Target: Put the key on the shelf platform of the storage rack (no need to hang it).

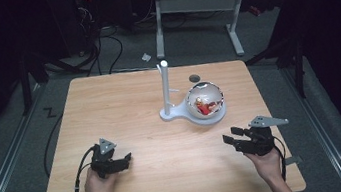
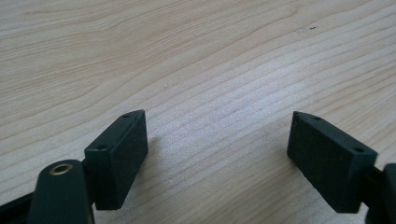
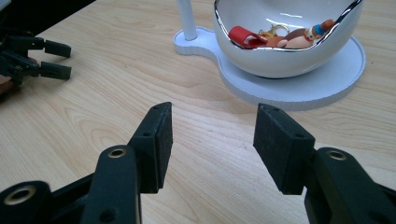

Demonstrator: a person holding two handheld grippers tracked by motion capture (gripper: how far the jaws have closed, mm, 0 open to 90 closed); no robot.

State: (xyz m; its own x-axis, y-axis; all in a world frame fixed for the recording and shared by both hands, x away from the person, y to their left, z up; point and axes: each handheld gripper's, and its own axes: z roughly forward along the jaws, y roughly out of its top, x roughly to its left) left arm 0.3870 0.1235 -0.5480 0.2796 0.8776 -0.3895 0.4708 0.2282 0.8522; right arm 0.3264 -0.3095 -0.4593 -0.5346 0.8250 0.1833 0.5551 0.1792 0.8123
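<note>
A white bowl (image 1: 205, 100) with a shiny rim sits on a white stand base (image 1: 173, 113) that has an upright white post (image 1: 165, 84), right of the table's middle. Inside the bowl (image 3: 280, 51) lie a red strap (image 3: 245, 37), a small figure (image 3: 303, 37) and a metal ring. My left gripper (image 1: 127, 161) rests low on the front left of the table, jaws wide apart over bare wood (image 2: 217, 135). My right gripper (image 1: 230, 135) hovers at the front right, open and empty (image 3: 212, 126), pointing toward the stand base (image 3: 299, 88).
The wooden table (image 1: 109, 104) has a small dark round hole (image 1: 195, 78) behind the bowl. Cables trail from both grippers off the front edge. Beyond the table stand a white desk frame (image 1: 234, 21) and floor cables. The left gripper appears far off (image 3: 51, 58) in the right gripper view.
</note>
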